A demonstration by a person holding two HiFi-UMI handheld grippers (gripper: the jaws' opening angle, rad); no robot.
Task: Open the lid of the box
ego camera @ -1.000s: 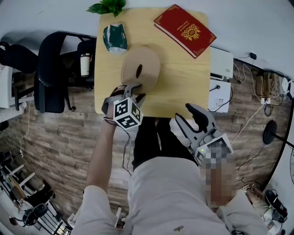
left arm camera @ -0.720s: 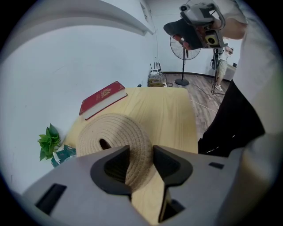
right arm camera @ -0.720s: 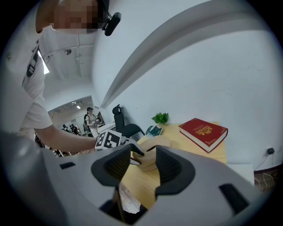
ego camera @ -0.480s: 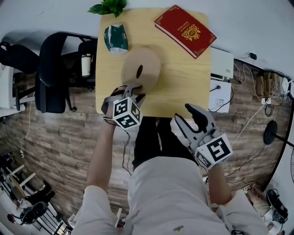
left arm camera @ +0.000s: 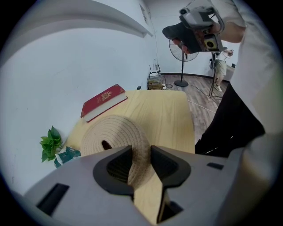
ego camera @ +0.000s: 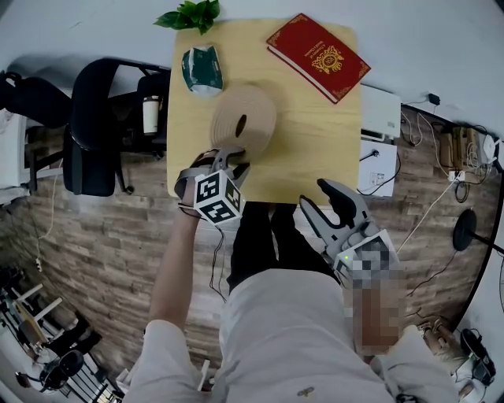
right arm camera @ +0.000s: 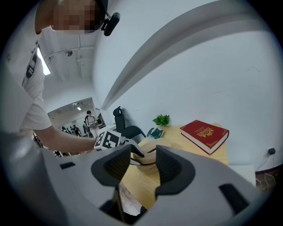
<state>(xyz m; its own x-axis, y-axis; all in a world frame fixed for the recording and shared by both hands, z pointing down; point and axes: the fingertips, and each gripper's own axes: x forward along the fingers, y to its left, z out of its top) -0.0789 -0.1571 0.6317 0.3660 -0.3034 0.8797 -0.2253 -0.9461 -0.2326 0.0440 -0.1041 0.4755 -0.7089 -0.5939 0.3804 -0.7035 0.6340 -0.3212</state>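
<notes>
A round woven box with its flat lid (ego camera: 242, 118) stands in the middle of the wooden table (ego camera: 315, 149). My left gripper (ego camera: 232, 156) reaches down onto the lid's near edge. In the left gripper view the lid's rim (left arm camera: 140, 154) fills the gap between the two pads, and the jaws have just been closing on it. The lid still lies on the box (right arm camera: 152, 148). My right gripper (ego camera: 316, 193) hangs off the table's near edge, by the person's legs, open with nothing between its fingers (right arm camera: 170, 163).
A red book (ego camera: 317, 55) lies at the table's far right corner. A green packet (ego camera: 201, 67) and a small plant (ego camera: 187, 12) are at the far left. A black office chair (ego camera: 94, 126) stands left of the table, a white box (ego camera: 379, 110) on the floor to its right.
The left gripper's jaws have drawn in around the lid's near rim. Neither hand has shifted noticeably, and the lid lies as before.
</notes>
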